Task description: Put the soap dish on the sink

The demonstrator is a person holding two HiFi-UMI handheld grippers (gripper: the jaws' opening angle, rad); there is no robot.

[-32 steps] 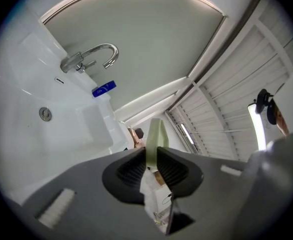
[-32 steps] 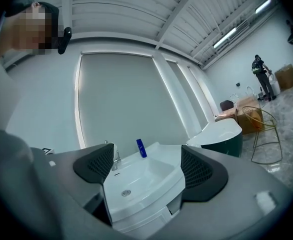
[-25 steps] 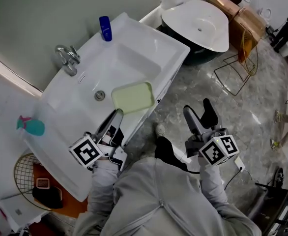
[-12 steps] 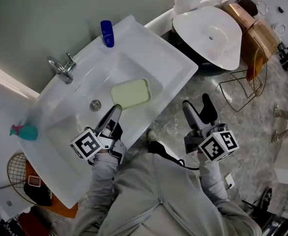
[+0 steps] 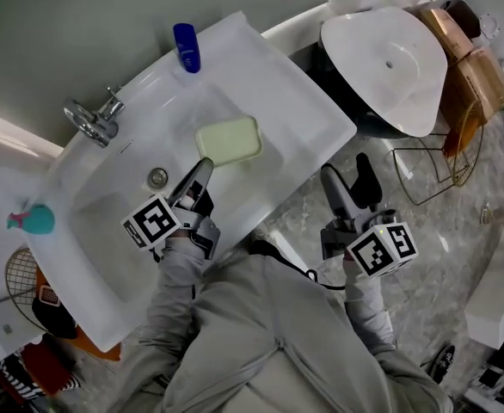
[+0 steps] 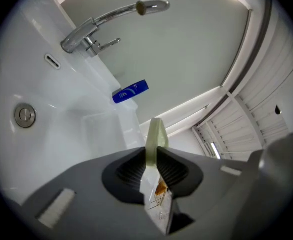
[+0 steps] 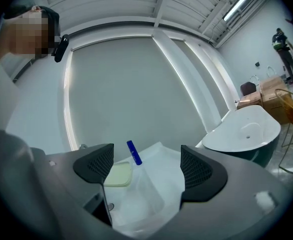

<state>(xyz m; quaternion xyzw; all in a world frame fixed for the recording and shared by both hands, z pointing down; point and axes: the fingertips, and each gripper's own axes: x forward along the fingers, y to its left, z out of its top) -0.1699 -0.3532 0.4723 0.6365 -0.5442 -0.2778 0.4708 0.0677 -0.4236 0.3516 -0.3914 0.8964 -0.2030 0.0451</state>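
Observation:
The soap dish is a pale green, rounded rectangular tray. My left gripper is shut on its near edge and holds it over the basin of the white sink. In the left gripper view the dish shows edge-on, pinched between the pads, with the faucet and drain beyond it. My right gripper stands open and holds nothing, over the floor beside the sink's right corner. The dish also shows in the right gripper view, past the left jaw.
A blue bottle stands at the sink's back edge, and the chrome faucet is at the back left. A teal item sits on the left ledge. A white tub, a wire stand and cardboard boxes are to the right.
My left gripper has carried the soap dish from the sink's front edge farther in over the basin. The right gripper has moved along beside it, still open.

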